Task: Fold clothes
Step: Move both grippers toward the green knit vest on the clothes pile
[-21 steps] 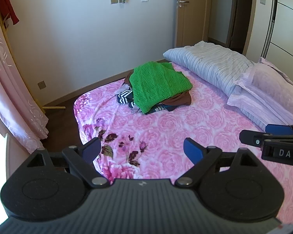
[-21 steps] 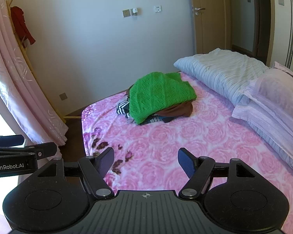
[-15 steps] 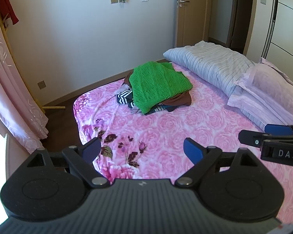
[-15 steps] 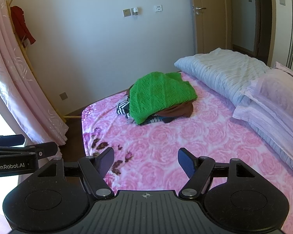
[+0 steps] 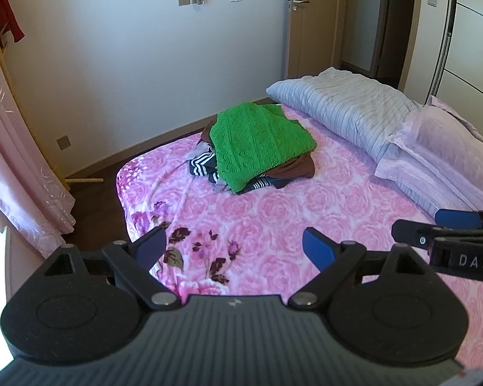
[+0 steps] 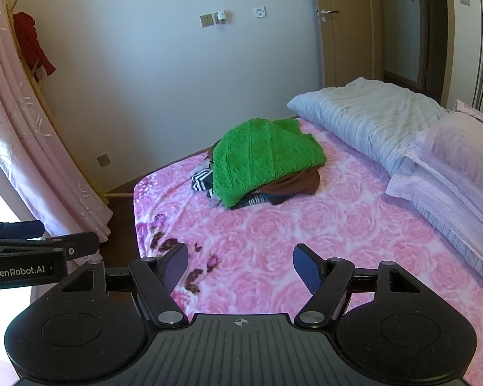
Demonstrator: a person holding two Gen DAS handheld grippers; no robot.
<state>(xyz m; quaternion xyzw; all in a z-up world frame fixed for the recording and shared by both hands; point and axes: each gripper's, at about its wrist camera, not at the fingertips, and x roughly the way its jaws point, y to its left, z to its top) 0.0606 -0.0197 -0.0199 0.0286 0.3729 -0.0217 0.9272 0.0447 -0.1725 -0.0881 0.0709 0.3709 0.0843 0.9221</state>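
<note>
Both the left gripper [image 5: 234, 247] and the right gripper [image 6: 240, 263] hang over the near edge of the bed [image 5: 306, 218], jaws spread wide with nothing between them. The pile of clothes [image 5: 257, 149], green knit on top, lies near the bed's far edge, well apart from both.

The bed [image 5: 306, 218] wore a pink rose-patterned sheet. A heap of clothes [image 5: 257, 157] lay near its far edge, a green knit on top. Beside it rested a folded grey striped quilt [image 5: 344, 109], perhaps touching two lilac pillows [image 5: 441, 154].
</note>
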